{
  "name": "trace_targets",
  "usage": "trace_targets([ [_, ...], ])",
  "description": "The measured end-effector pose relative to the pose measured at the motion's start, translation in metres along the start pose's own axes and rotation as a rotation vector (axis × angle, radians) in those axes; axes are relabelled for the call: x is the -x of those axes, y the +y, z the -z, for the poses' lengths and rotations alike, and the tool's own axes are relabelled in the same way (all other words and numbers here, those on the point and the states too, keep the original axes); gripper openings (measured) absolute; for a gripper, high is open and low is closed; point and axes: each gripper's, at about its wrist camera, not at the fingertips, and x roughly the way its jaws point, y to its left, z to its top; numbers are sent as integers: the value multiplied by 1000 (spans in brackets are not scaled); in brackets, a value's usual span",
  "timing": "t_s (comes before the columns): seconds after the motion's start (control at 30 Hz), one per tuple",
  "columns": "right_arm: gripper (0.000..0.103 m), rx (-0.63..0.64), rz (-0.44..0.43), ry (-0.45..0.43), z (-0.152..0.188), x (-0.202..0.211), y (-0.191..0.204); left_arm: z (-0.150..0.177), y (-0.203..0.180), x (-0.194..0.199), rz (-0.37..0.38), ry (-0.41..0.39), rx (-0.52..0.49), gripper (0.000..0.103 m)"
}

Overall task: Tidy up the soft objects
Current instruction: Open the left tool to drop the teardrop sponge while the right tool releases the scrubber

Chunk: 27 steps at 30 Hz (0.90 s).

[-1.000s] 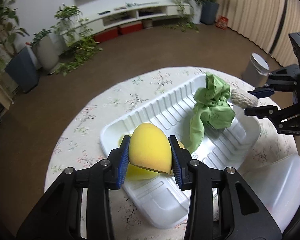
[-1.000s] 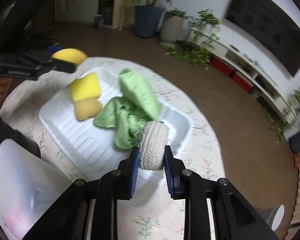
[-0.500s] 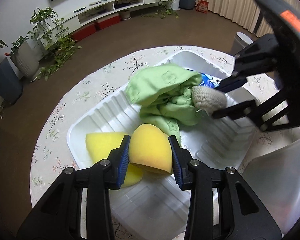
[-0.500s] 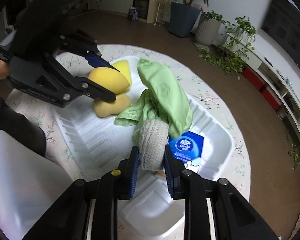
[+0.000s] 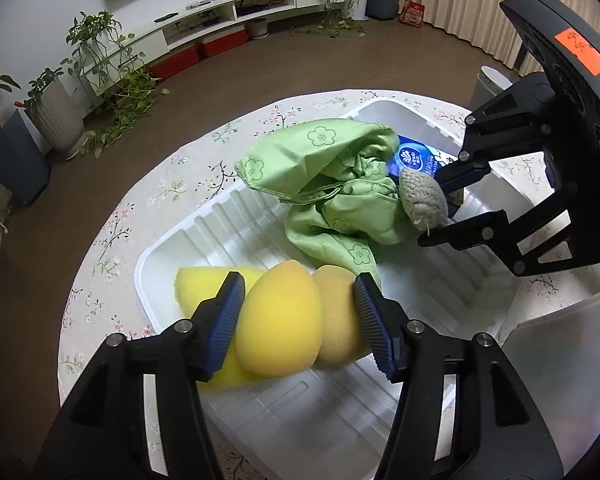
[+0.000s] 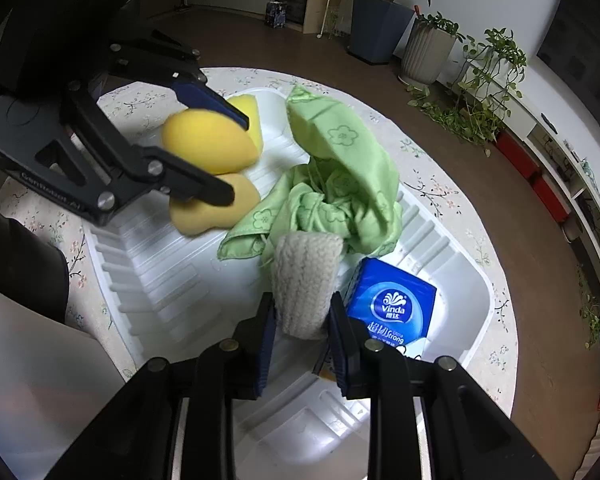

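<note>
Inspecting progress, I judge sorting well advanced: the white tray (image 5: pixel 384 436) on the table (image 5: pixel 112 224) already holds a green cloth (image 5: pixel 332 184), tissue pack (image 6: pixel 392 308) and two sponges. Left tongs (image 5: pixel 300 320) stand parted around the yellow egg-shaped sponge (image 5: pixel 280 324), lower centre. Right tongs (image 6: pixel 302 332) clamp the knitted roll (image 6: pixel 304 280), not yet released.

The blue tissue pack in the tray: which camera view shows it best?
The right wrist view. There the blue tissue pack lies close, with its logo face readable, beside the right gripper. In the left wrist view only a small part shows, the rest hidden behind the green cloth and the knitted roll.
</note>
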Motion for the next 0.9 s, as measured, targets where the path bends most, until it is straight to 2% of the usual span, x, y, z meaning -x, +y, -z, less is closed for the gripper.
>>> trace_targets([
  [0.07,27,-1,5,0,-1,-1,0,-1,1,0,0,-2,6,64],
  [0.13,29,-1,7,-2,-1,0,1,-1,1,0,1,-6,5,65],
  [0.3,50,15,14,-7,0,2,10,-1,-2,2,-3,-22,4,67],
  [0.37,55,11,15,-12,-1,2,11,-2,-1,5,-1,-38,13,68],
  [0.43,56,9,21,-15,-1,3,11,-2,0,8,-7,-46,14,68],
  [0.53,56,4,34,-14,1,4,10,-1,0,13,-11,-62,17,76],
  [0.63,57,-10,41,-27,2,9,5,-1,0,18,-7,-91,18,77],
  [0.73,60,-33,38,-57,2,18,-1,-2,3,20,0,-101,32,91],
  [0.8,74,-40,40,-67,2,21,-4,-2,3,22,-8,-110,37,100],
  [0.83,78,-41,40,-66,2,21,-6,-1,4,23,-17,-117,37,103],
  [0.9,87,-42,36,-65,2,21,-7,-3,6,24,-38,-120,38,103],
])
